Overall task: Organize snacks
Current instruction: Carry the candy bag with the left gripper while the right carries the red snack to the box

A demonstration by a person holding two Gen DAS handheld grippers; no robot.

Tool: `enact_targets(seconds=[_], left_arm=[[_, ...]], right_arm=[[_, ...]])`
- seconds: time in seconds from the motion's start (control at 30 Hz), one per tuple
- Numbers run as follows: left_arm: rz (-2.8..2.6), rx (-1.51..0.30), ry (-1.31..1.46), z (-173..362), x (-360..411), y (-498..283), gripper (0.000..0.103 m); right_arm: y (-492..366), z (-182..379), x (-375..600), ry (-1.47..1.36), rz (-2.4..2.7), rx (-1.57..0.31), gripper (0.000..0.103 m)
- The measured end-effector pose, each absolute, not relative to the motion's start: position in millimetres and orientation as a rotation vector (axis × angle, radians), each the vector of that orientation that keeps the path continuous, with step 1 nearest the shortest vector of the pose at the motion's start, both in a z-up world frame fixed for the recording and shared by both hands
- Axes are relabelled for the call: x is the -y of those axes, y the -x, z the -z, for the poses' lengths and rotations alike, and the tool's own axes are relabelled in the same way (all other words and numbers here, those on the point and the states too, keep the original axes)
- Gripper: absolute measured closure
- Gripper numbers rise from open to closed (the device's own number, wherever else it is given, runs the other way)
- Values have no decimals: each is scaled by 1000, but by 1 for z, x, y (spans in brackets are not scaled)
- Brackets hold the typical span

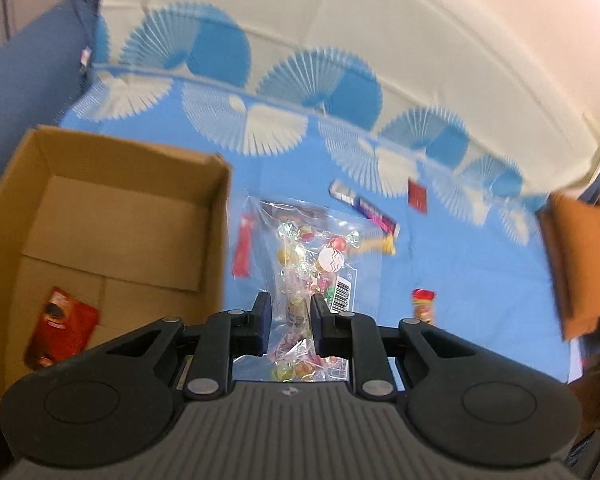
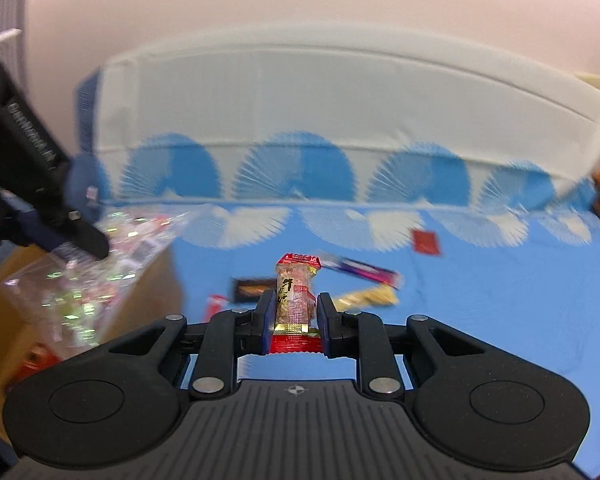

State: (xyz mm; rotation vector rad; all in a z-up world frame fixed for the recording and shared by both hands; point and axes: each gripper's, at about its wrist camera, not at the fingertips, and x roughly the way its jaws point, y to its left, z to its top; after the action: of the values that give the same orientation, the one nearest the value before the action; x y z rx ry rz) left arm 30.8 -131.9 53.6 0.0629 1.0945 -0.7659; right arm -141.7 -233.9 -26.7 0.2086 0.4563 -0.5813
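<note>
My left gripper (image 1: 290,314) is shut on a clear bag of colourful wrapped candies (image 1: 316,256), which hangs over the blue cloth beside an open cardboard box (image 1: 216,216). A red packet (image 1: 64,328) lies on the box floor. In the right wrist view the left gripper (image 2: 88,240) holds the candy bag (image 2: 88,280) above the box (image 2: 156,292). My right gripper (image 2: 292,316) is shut on a small clear snack packet with red ends (image 2: 294,292), lifted off the cloth.
On the blue fan-patterned cloth (image 1: 460,280) lie a red stick packet (image 1: 244,248), a purple bar (image 1: 364,208), a yellow snack (image 1: 380,245), a red square packet (image 1: 417,196) and a red-topped packet (image 1: 423,306). An orange cushion (image 1: 580,260) is at the right. A dark packet (image 2: 252,290) lies behind my right fingers.
</note>
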Motion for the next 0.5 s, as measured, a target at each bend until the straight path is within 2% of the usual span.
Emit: enact_targets(seconds=[0.23,0.5], left_arm=[[702,-1045,-5,-81,60,-57,80],[610,-1070,7,-62,2,-95,81]], right_arm=[[102,1,179,-157,451,-445,79],[53,9,131,-141,350,-513,79]])
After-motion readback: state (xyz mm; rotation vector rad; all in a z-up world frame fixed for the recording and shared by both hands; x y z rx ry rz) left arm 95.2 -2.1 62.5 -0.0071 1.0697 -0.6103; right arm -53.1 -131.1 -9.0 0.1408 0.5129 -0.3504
